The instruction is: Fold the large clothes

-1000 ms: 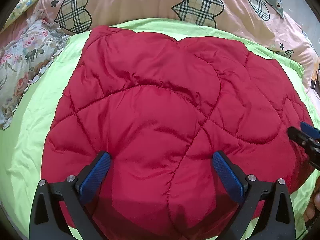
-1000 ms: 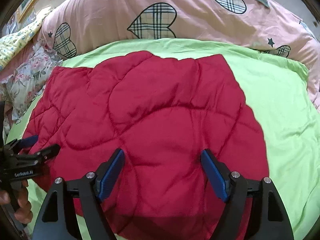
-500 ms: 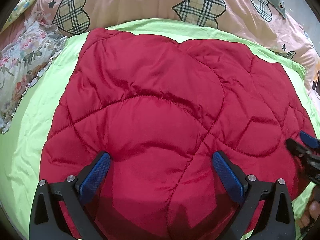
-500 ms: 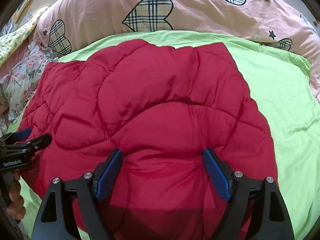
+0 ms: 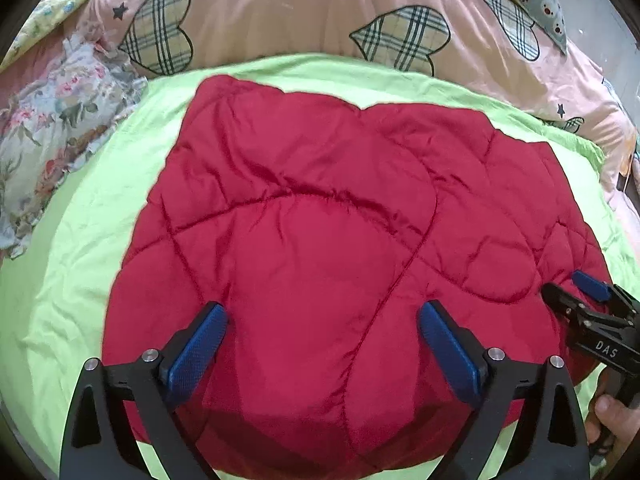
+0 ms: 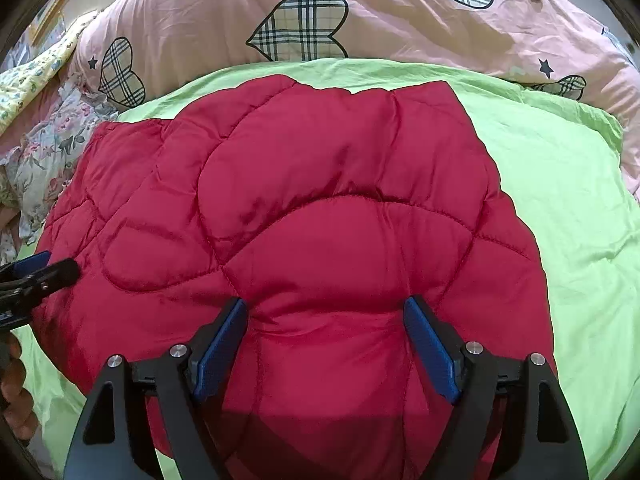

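- Red quilted jacket (image 5: 320, 240) lay flat on green sheet (image 5: 80, 260), just ahead of both grippers.
- L gripper (image 5: 320, 344) & R gripper (image 6: 326, 340) gaped wide, holding nothing.
- Step, prob.: reaching for near hem; next needs both to close on it.

Red quilted puffer garment (image 5: 320, 248): slick synthetic shell, light sheen, stitched seams, padded. Lime-green bed sheet (image 5: 80, 264): matt woven cloth, lightly creased. Pink duvet with plaid hearts (image 5: 288, 4) at 12 o'clock: soft matt cotton look, rumpled. Floral ruffled pillow (image 5: 48, 128) at 10 o'clock: printed matt cloth, frilled edge. Left gripper (image 5: 320, 344): matt black plastic frame, blue textured rubbery pads (image 5: 196, 354), shiny metal pins. Right gripper (image 6: 326, 342): same black plastic, blue pads, bright metal pins.
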{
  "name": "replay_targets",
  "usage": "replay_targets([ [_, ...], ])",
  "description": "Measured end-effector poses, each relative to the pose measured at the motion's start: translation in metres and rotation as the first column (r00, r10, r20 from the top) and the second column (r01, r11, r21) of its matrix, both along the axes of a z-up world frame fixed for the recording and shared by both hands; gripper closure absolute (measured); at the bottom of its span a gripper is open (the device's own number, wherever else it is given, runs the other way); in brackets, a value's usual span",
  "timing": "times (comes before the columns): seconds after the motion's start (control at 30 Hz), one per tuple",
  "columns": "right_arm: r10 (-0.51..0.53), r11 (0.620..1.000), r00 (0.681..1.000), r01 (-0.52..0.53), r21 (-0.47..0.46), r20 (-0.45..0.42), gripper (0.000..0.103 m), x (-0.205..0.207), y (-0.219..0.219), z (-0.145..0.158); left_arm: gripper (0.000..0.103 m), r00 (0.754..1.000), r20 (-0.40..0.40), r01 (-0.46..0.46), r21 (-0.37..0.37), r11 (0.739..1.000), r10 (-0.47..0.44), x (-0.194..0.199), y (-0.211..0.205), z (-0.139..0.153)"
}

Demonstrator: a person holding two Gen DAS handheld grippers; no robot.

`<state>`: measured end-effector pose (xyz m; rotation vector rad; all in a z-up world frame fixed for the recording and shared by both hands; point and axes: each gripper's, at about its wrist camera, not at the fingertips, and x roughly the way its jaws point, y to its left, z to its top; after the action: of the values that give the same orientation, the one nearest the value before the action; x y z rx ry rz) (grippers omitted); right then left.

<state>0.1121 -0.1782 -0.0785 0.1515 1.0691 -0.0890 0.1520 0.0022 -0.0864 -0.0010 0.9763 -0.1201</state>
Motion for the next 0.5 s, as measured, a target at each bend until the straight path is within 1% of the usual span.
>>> replay_targets([
  [0.13,-0.002,1.0,1.0,0.002,-0.002,-0.003,0.022,0.001,0.001,0.0,0.006,1.0,-0.008,0.002,0.0,1.0,-0.002,0.01,-0.002,-0.009],
  [0.3,-0.002,1.0,1.0,0.002,-0.006,-0.014,0.022,0.003,0.001,0.004,0.007,1.0,-0.009,-0.003,0.003,1.0,0.003,0.011,-0.003,-0.008],
  [0.4,-0.002,1.0,1.0,0.002,0.005,-0.007,0.023,-0.002,0.003,0.012,0.01,1.0,-0.005,-0.002,0.004,1.0,0.002,0.006,-0.002,-0.005],
  [0.47,-0.001,1.0,1.0,0.001,0.009,0.001,0.027,-0.01,0.004,0.02,0.012,1.0,-0.002,-0.006,0.003,1.0,0.006,0.001,-0.001,-0.002],
  [0.5,0.002,1.0,1.0,-0.002,0.015,0.006,0.027,-0.014,0.004,0.023,0.013,1.0,0.0,-0.008,0.001,1.0,0.008,-0.001,-0.001,0.0],
])
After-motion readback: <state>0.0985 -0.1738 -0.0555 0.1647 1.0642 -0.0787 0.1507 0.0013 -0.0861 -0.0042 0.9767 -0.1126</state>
